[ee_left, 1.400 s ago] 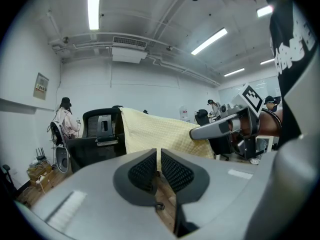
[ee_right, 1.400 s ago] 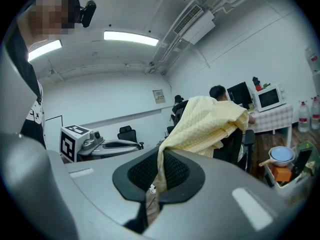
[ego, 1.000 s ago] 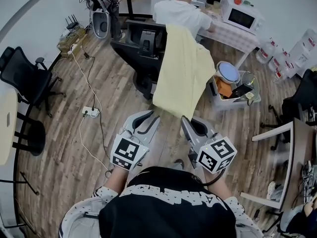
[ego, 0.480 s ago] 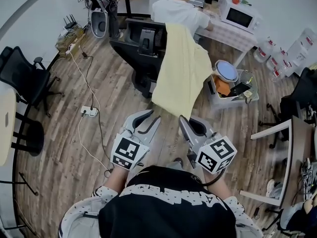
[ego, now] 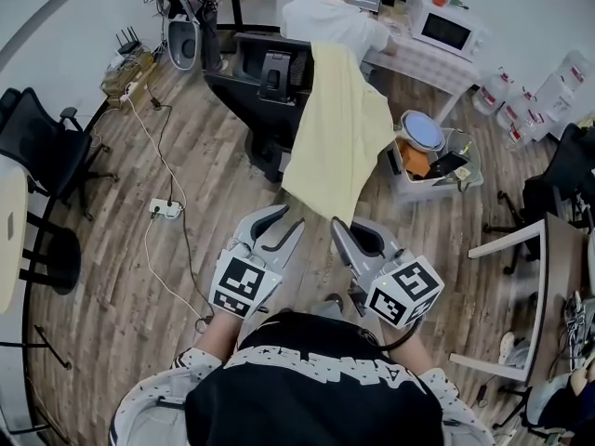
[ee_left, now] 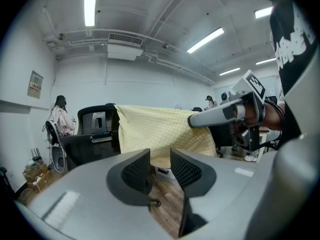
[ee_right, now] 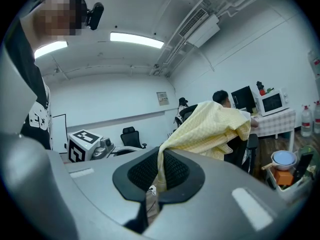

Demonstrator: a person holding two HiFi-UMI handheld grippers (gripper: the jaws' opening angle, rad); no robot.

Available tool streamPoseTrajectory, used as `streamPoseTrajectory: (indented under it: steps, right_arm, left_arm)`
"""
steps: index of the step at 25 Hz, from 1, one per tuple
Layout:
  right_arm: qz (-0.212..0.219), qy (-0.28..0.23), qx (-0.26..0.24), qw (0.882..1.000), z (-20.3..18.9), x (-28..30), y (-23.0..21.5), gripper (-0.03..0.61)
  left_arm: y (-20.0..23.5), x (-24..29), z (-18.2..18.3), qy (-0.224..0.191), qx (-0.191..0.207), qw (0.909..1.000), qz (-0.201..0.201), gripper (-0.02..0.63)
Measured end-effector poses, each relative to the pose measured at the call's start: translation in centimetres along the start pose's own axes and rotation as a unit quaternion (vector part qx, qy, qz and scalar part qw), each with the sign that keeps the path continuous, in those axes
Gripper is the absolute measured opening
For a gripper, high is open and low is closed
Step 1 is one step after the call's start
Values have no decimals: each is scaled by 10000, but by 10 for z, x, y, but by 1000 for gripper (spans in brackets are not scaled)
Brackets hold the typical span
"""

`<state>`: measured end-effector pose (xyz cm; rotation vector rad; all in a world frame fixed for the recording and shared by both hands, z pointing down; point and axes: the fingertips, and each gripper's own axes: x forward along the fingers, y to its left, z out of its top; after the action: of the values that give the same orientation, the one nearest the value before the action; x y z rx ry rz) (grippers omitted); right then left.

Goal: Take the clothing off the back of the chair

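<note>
The clothing (ego: pixel 339 128) is a pale yellow cloth with a fine check. It stretches in a slack sheet from the right gripper (ego: pixel 340 230) away to the back of the black chair (ego: pixel 265 82), where its top edge lies draped.

Nearest me, both grippers are held out side by side over bare wood-plank floor (ego: pixel 112 277). There is open room around them, and only a white power strip (ego: pixel 168 209) with its trailing cable lies off to the left.

The grippers are smooth grey plastic with rounded shells, and their jaws are lined with black ribbed rubber.

The right gripper's 2 jaws are pressed together on a bunched corner of the clothing, which rises out of them as a narrow fold (plain in the right gripper view). The left gripper (ego: pixel 284 223) has its jaws apart and opening, with nothing between them. The cloth hangs beyond its tips, untouched.

Further off, the cloth's long edges hang free and its lower edge is clear of the floor. To the right of it, near its hanging edge, sits a clear plastic bin (ego: pixel 409 189) packed with odds and ends. The chair has a mesh back and a hard headrest.

Behind the chair, a seated person (ego: pixel 335 21) in a white shirt is close against a table that carries a white microwave (ego: pixel 451 31). A 2nd black chair (ego: pixel 46 147) stands well apart by the left wall.
</note>
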<state>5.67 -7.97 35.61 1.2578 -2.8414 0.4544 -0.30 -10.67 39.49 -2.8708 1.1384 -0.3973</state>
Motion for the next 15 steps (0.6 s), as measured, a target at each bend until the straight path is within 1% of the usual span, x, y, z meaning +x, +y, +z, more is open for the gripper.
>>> streamPoseTrajectory:
  steps: [5,9,15]
  right_arm:
    - [58,25,-33,10000,0,1,6,18]
    - [69,-4,17,10000,0,-2,6,18]
    - [76,-16,40,10000,1,-4,5,18]
  left_arm:
    - [-2,7,5,-83,59,9999,-72,150]
    - [-7,15,6,-71,156,9998,-141,179]
    - [-12,27,7,30,566,9983,-159,199]
